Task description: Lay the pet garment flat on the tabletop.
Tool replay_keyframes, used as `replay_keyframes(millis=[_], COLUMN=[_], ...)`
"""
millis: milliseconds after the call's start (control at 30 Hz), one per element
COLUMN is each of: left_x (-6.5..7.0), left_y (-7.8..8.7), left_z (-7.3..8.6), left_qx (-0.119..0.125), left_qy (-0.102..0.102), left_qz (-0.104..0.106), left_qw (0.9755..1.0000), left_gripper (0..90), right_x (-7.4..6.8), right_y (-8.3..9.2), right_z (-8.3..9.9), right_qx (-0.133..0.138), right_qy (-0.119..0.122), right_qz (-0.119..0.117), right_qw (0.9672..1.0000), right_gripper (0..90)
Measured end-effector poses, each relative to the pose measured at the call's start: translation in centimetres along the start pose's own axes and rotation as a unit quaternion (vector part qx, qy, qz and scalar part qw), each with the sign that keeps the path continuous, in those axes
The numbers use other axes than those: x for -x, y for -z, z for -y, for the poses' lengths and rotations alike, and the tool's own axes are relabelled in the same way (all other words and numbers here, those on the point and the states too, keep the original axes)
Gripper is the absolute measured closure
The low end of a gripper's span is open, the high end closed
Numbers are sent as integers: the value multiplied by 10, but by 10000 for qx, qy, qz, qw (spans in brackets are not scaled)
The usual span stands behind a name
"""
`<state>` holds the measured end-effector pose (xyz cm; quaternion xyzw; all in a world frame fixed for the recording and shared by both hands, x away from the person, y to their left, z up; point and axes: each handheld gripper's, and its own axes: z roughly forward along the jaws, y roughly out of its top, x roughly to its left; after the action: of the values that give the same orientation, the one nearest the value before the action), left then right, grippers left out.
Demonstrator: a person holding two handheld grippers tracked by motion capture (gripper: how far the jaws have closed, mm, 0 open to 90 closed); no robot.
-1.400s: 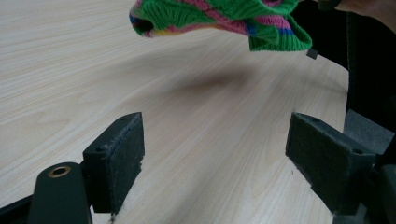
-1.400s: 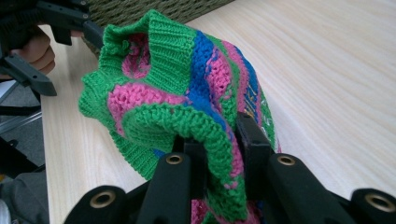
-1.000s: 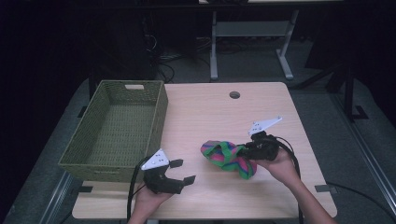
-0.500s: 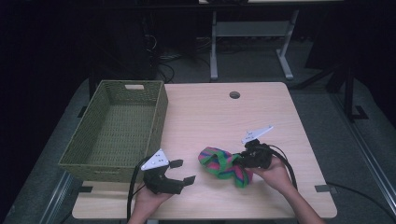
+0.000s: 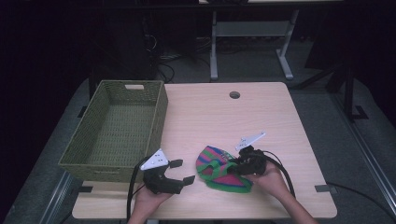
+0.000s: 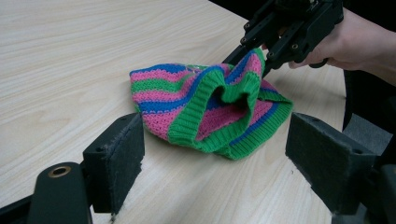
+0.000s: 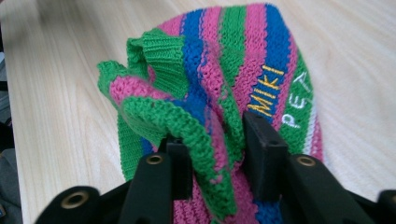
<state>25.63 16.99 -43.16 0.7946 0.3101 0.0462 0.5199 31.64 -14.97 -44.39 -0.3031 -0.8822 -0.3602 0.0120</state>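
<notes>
A knit hat [image 5: 223, 171] striped in pink, green and blue lies crumpled on the wooden table [image 5: 210, 116] near its front edge. My right gripper [image 5: 234, 164] is at the hat's right side, and a raised fold of the hat [image 7: 243, 70] sits between its jaws. Those jaws have just been opening, and the fold now lies loosely between the pads. In the left gripper view the right gripper [image 6: 254, 52] stands over the hat [image 6: 210, 107]. My left gripper [image 5: 183, 171] rests left of the hat, open and holding nothing, its jaws pointing at the hat.
A green woven basket [image 5: 161, 112] with nothing in it stands at the left of the table, just behind the left gripper. A cable hole [image 5: 234, 94] is near the far edge. Bare tabletop stretches behind the hat.
The right gripper has come down and a little left with the hat, which now rests on the table. Its jaws stand wider apart. The left gripper has stayed put.
</notes>
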Motion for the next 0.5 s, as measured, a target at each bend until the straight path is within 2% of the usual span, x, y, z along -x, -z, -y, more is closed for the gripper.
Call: replay_keyframes(millis=[200, 233, 333, 500], left_x=[1, 1, 0, 0], left_y=[0, 0, 0, 1], left_z=[0, 0, 0, 0], left_qx=[-18, -3, -1, 15], left_qy=[-44, -21, -9, -18], left_qz=[4, 5, 8, 0], left_qw=[10000, 10000, 10000, 10000], left_gripper=[193, 193, 193, 193], right_x=[-1, -2, -3, -7], right_y=[-1, 0, 2, 7], right_z=[5, 5, 5, 6], right_qx=[-14, -19, 0, -60], right_qy=[-13, -44, 33, 110], right_qz=[-3, 18, 0, 6], right_qw=[10000, 10000, 10000, 9999], right_gripper=[559, 523, 508, 411])
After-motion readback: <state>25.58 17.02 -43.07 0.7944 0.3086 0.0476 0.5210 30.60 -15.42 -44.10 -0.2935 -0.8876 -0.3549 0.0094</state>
